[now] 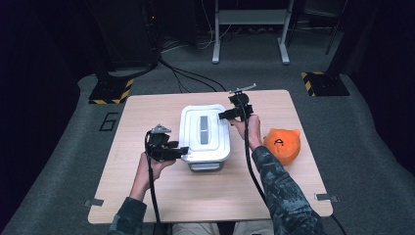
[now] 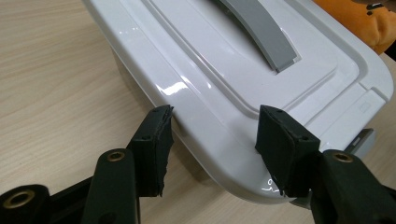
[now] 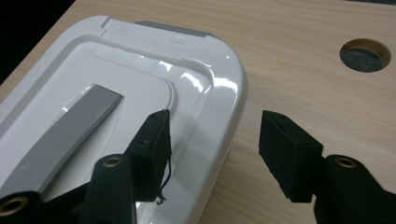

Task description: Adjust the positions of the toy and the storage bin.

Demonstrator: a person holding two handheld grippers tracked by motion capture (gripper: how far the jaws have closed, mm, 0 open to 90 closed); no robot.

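Both my claws stand half open and grip nothing: left gripper straddles the lid edge of one white box at frame centre, right gripper straddles its far corner. Lid shut, contents hidden. One orange toy lies right.

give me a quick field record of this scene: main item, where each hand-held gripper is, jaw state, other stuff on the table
main item: white lidded box with grey handle, mid-table
left hand-held gripper: at the box's near left corner, jaws astride the lid rim, pads not pressing
right hand-held gripper: at the far right corner, jaws apart over the lid edge, nothing held
other: orange plush toy right of the box
surface: wooden table
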